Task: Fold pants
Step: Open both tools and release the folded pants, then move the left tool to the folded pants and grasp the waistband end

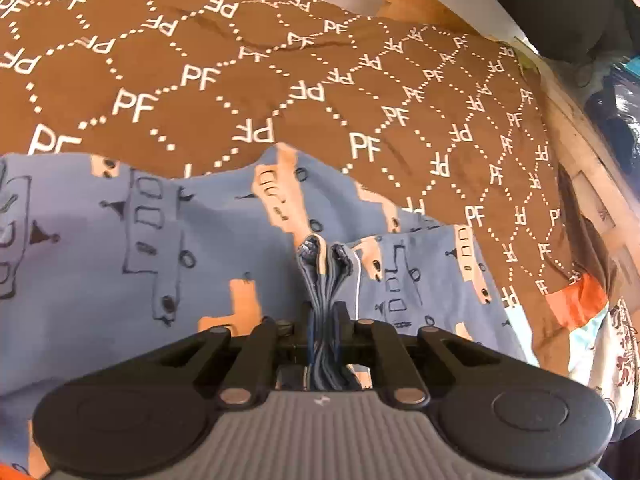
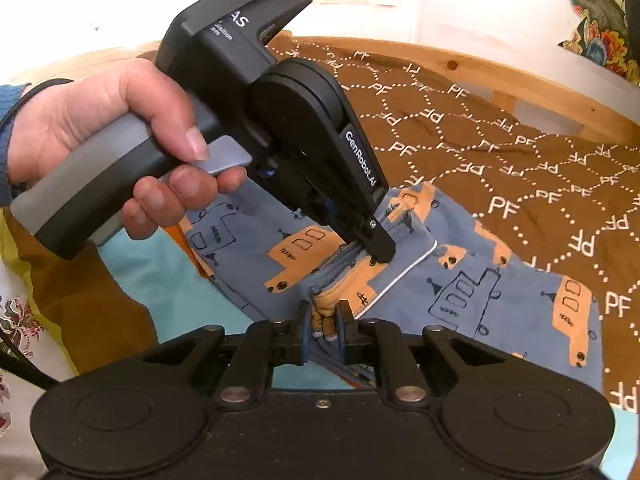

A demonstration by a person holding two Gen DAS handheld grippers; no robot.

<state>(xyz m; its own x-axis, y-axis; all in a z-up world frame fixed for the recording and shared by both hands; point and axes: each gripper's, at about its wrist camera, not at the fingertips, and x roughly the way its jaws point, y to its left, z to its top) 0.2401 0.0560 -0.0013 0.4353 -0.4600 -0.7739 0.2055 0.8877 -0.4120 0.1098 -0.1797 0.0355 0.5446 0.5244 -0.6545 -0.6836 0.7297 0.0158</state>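
My left gripper [image 1: 325, 312] is clamped on a thick bunch of the blue pants [image 1: 120, 240], the gathered folds squeezed between both fingers and sticking out just past the tips. My right gripper [image 2: 323, 330] is likewise closed on the pants' edge, an orange-and-blue fold pinched between its blue pads [image 2: 306, 330], with the white drawstring [image 2: 404, 274] running just beyond the fingertips. The rest of the pants spreads ahead of my fingers over the brown blanket [image 1: 240, 80], my left hand [image 2: 100, 128] wrapped round its handle.
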